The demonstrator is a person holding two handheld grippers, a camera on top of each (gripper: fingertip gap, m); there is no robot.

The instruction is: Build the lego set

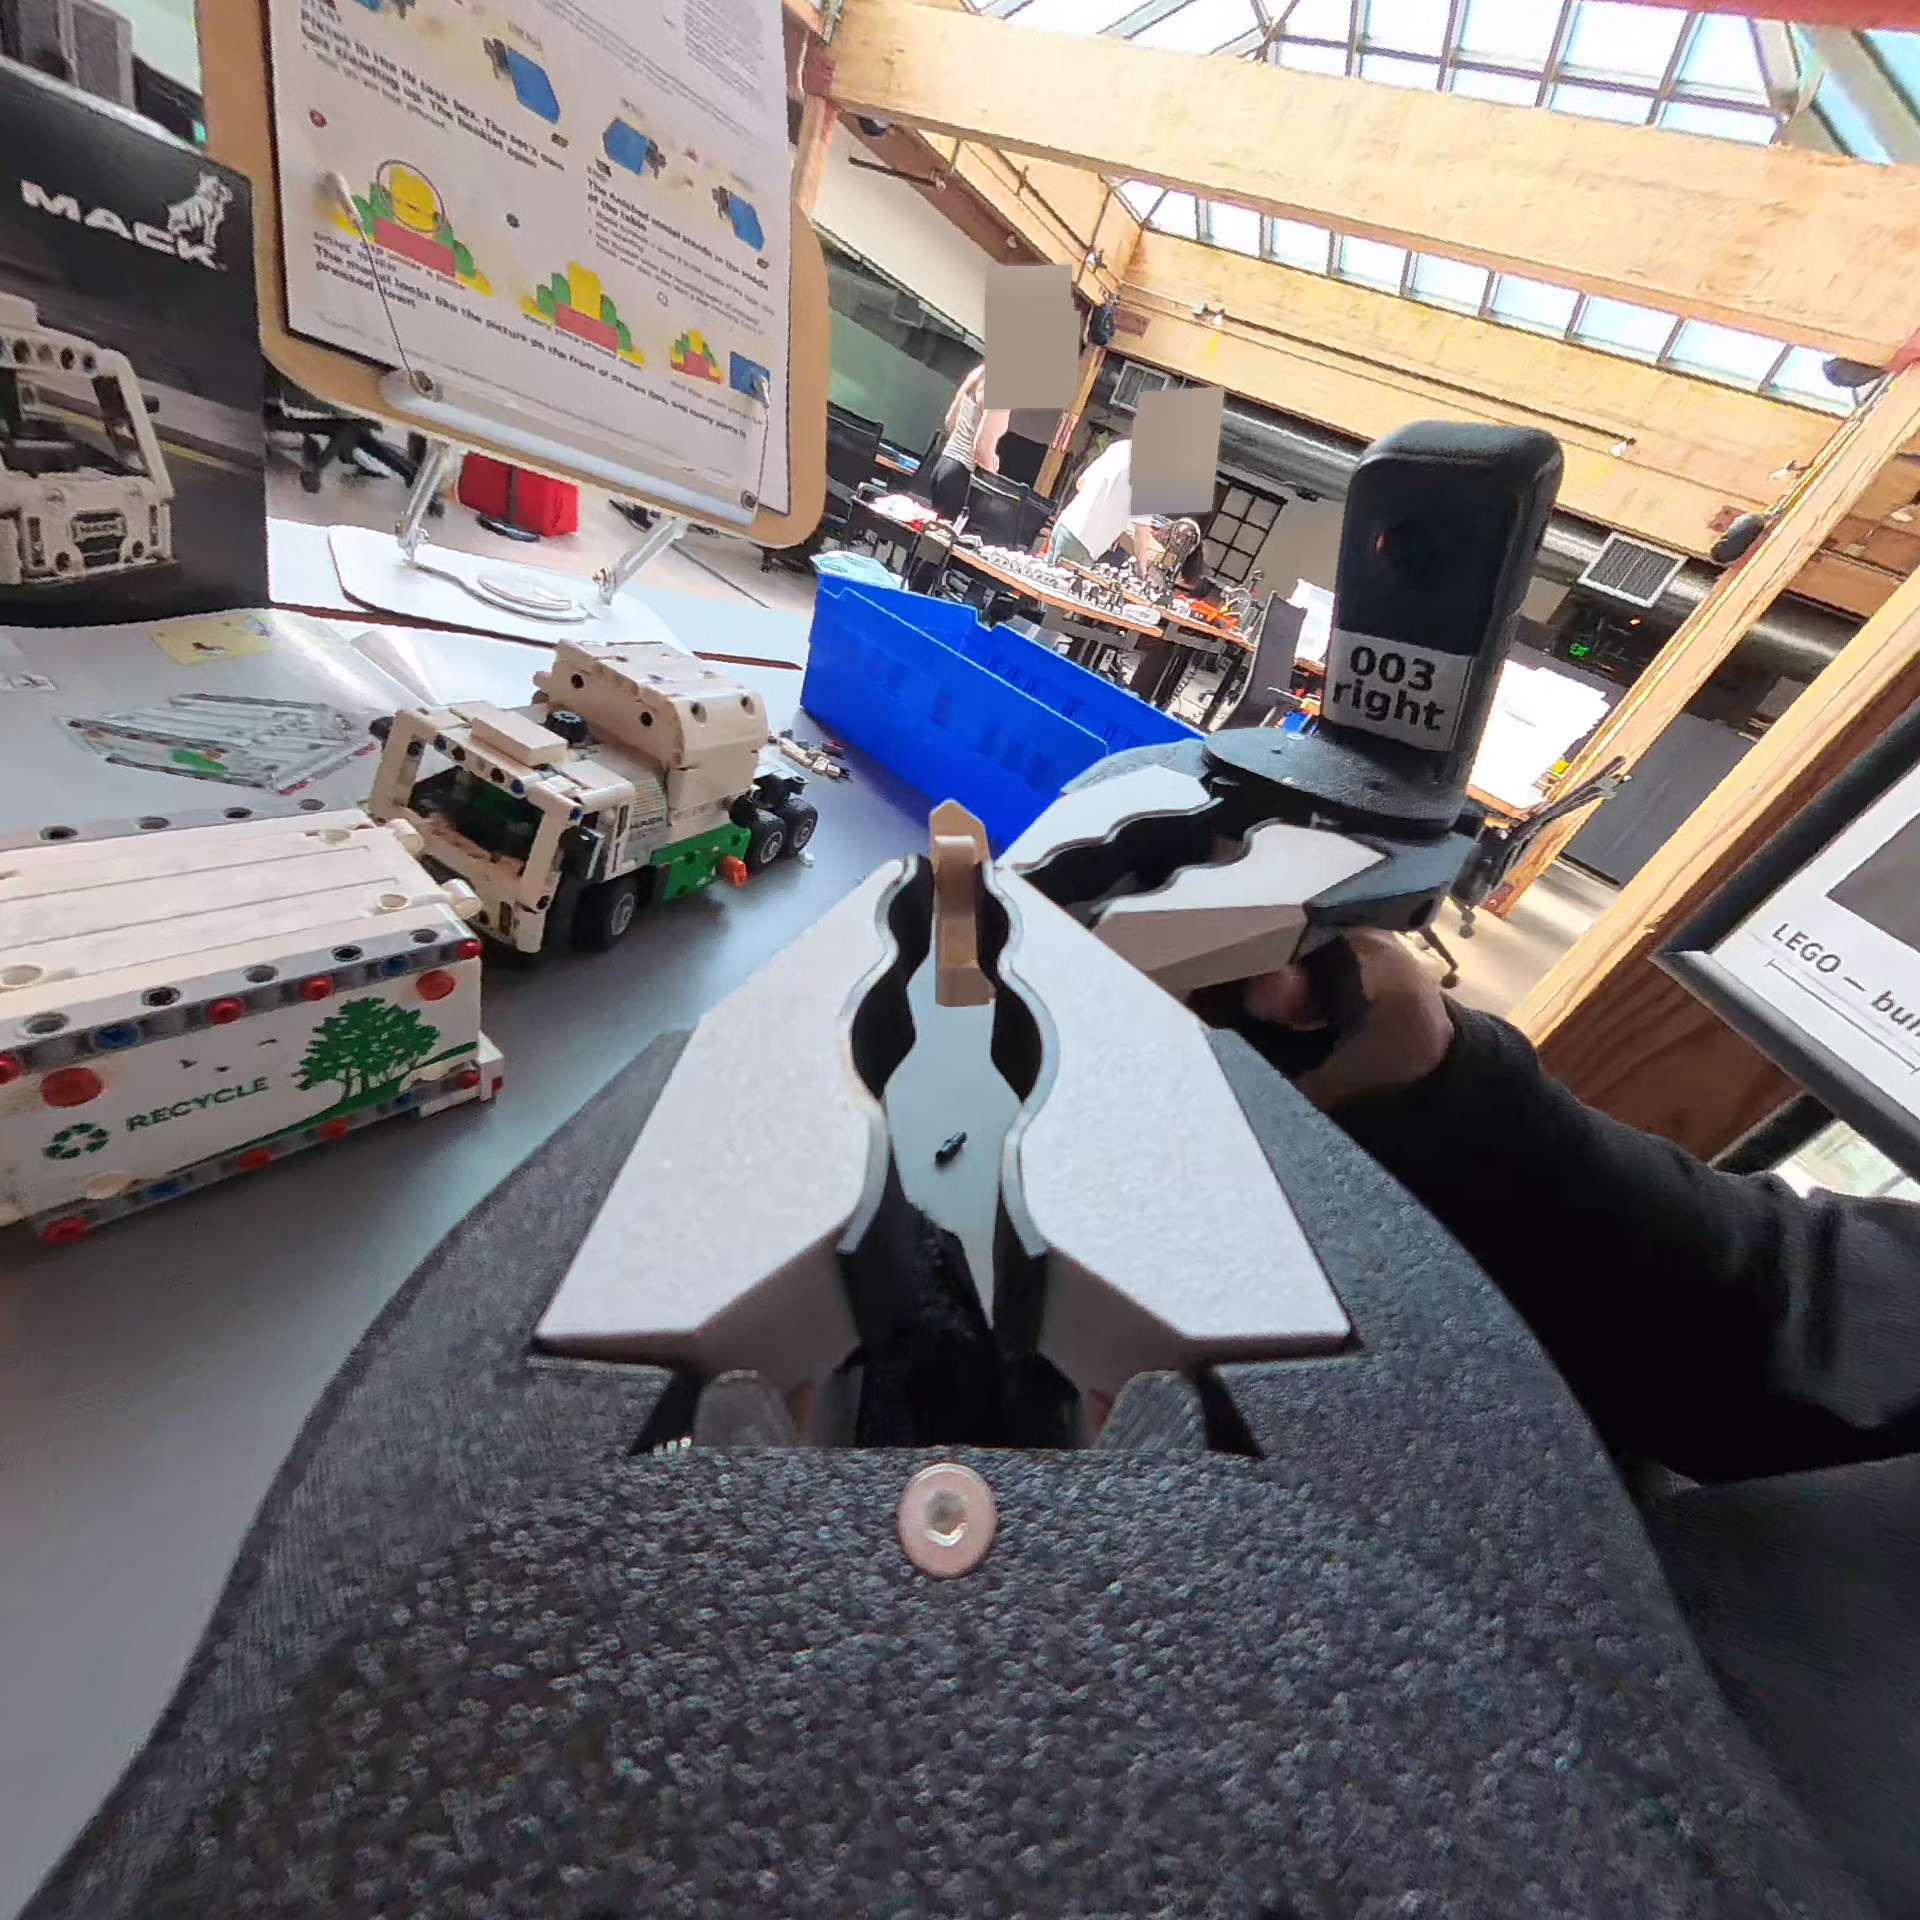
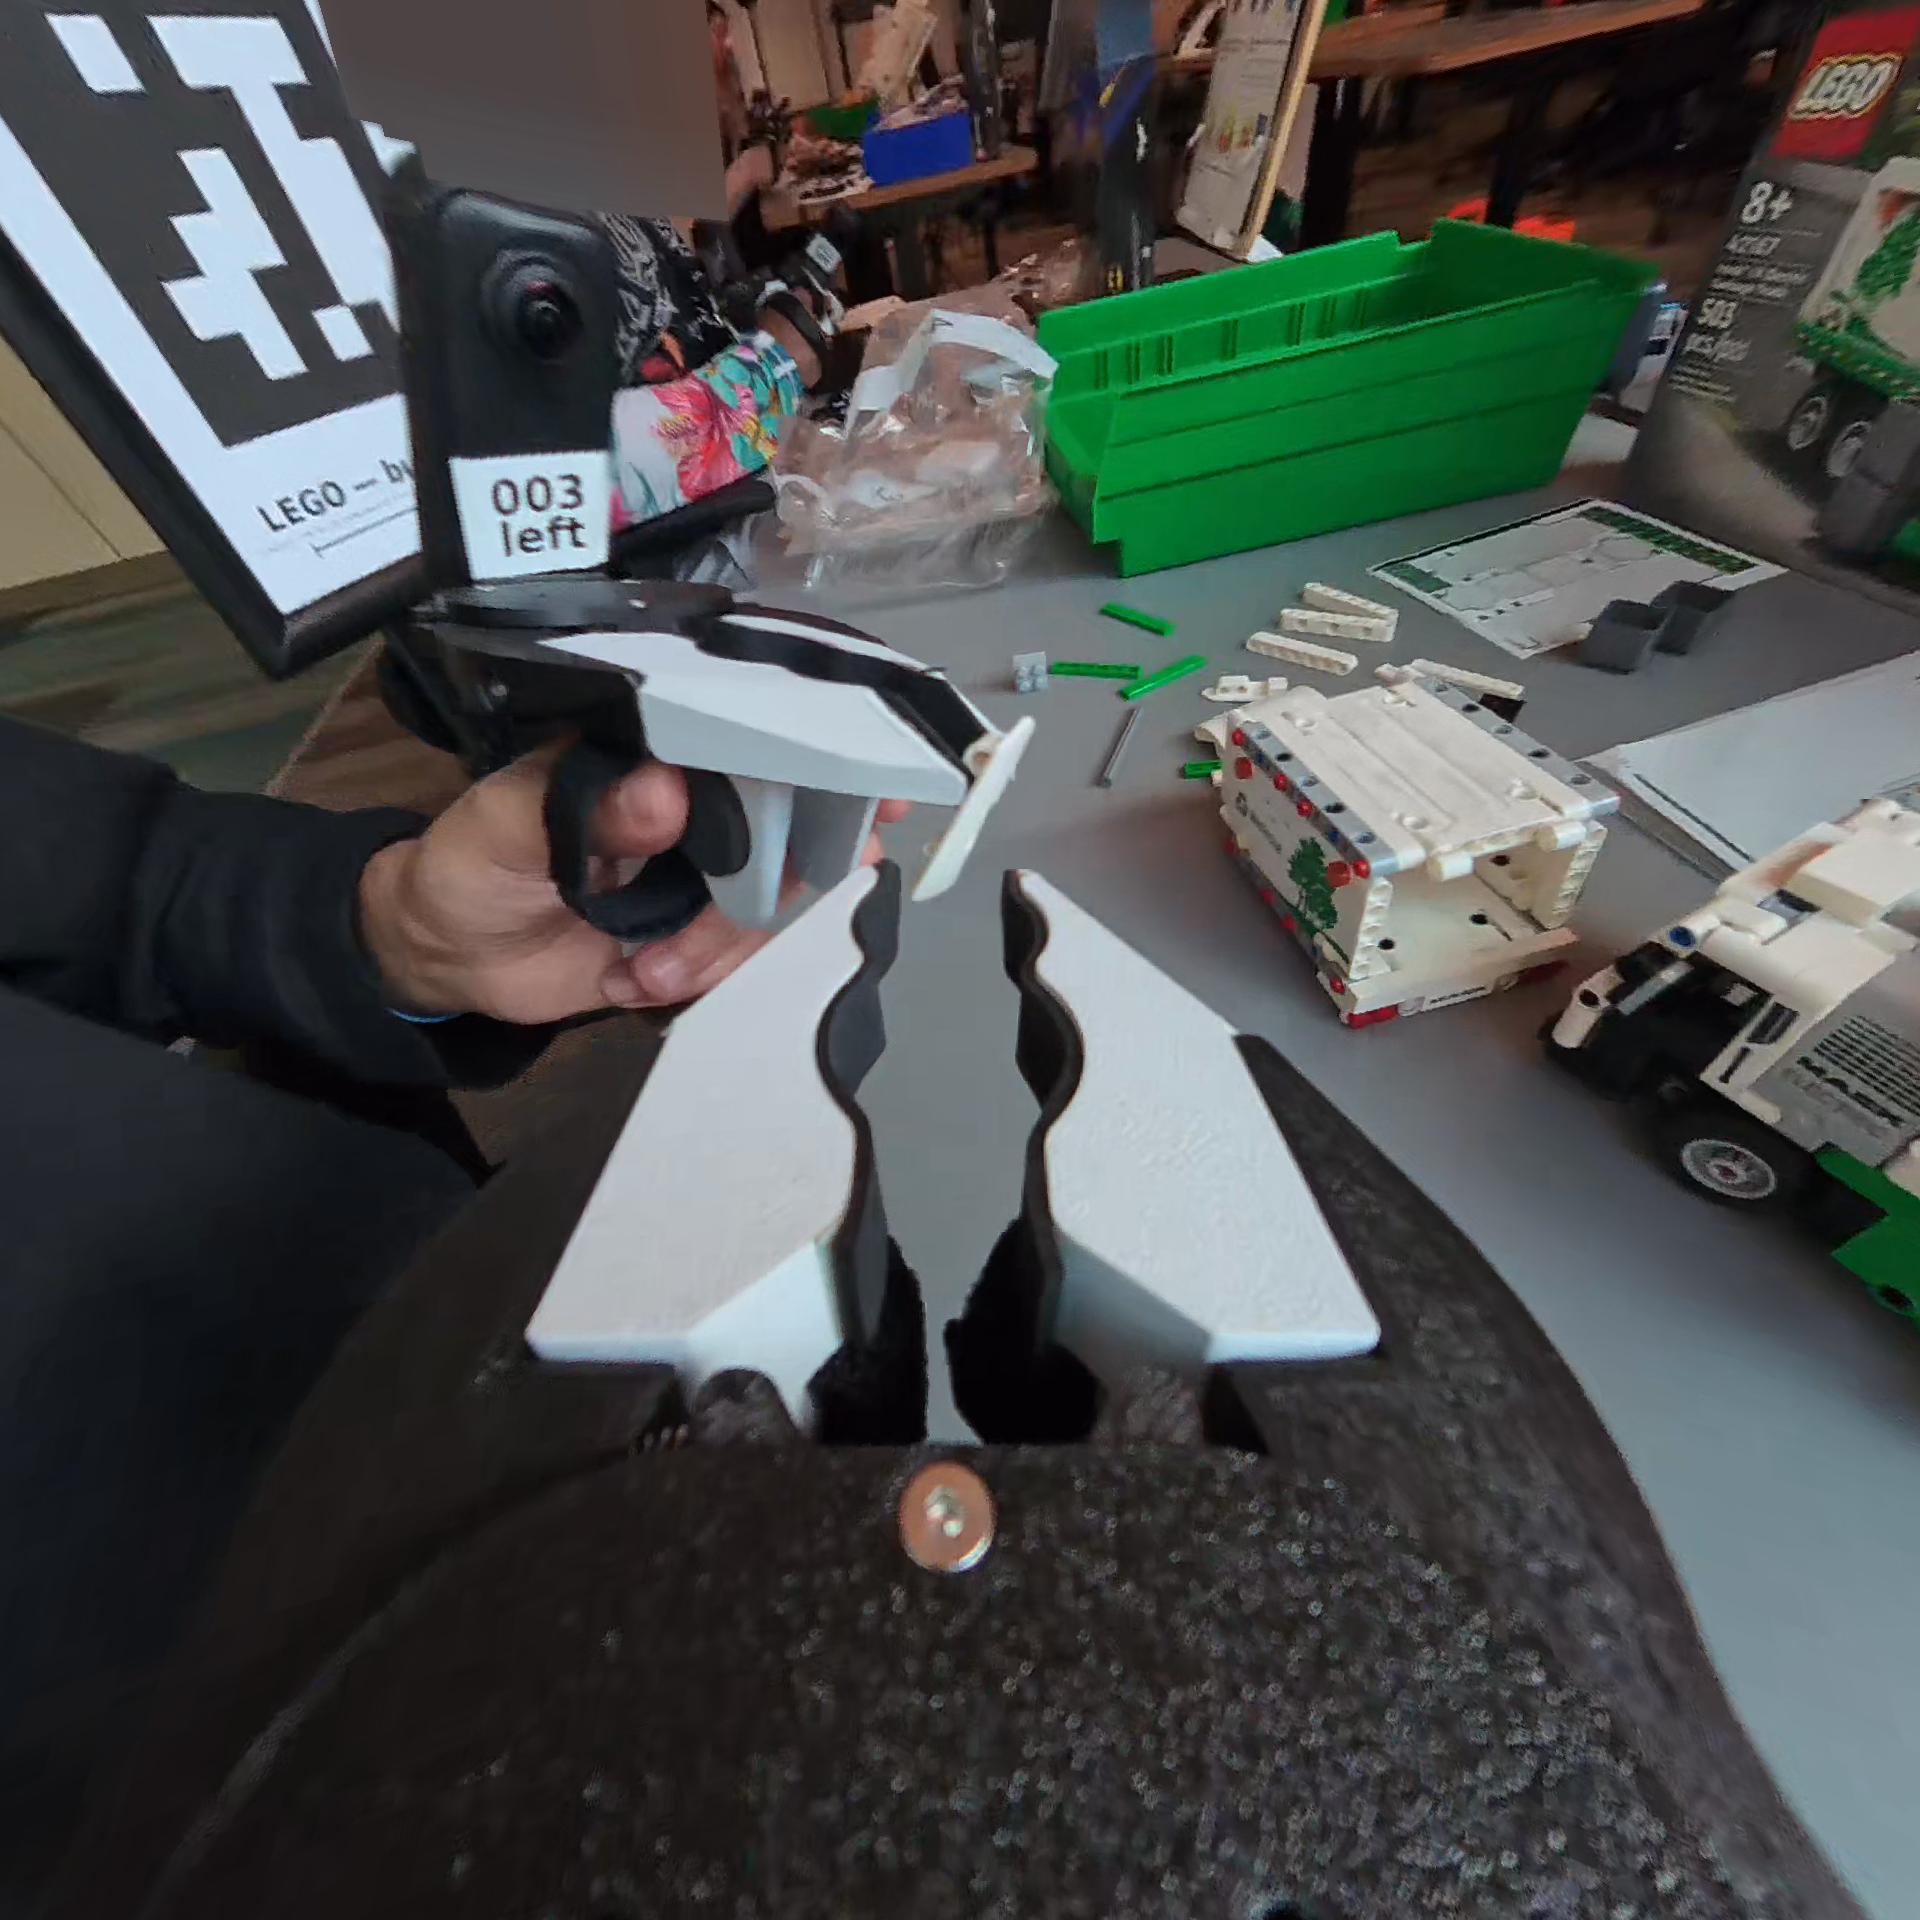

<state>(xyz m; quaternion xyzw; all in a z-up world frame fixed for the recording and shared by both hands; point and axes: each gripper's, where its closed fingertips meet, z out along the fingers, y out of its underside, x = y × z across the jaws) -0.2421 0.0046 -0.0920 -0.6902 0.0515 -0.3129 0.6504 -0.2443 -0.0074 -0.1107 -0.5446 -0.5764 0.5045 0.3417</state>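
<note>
Left wrist view: left gripper point(image 1: 951, 883) clenched on a small flat white lego piece point(image 1: 958, 914), piece standing upright between the fingers, tip poking past them. Right gripper point(image 1: 1122, 847) just beside it to the right, held in a hand point(image 1: 1340, 1013) with a black sleeve; from this angle cannot tell its state. On the grey tabletop point(image 1: 260, 1351), left side: white boxy lego container body with green tree print and red and blue pins point(image 1: 218, 1029), lying near the left edge. Behind it, apart, the white lego truck cab and chassis with green side parts and black wheels point(image 1: 592, 800). Blue plastic bin point(image 1: 966, 717) farther back toward the far edge. Instruction sheet on a wooden clipboard stand point(image 1: 530, 229) at the far left.

Right wrist view: right gripper point(image 2: 951, 883) released, fingers apart, nothing between them, grey tabletop point(image 2: 1351, 1247) showing through the gap. Left gripper point(image 2: 977, 764) just ahead on the left, grasping the white lego piece point(image 2: 971, 816), tilted, lower end hanging just above the right gripper's tips. White container body point(image 2: 1403, 831) mid-tabletop, truck point(image 2: 1766, 1039) at the right edge. Loose green and white lego bars point(image 2: 1320, 623) behind the body. Green plastic bin point(image 2: 1320, 405) toward the far edge, clear plastic bag point(image 2: 914, 457) left of it.
</note>
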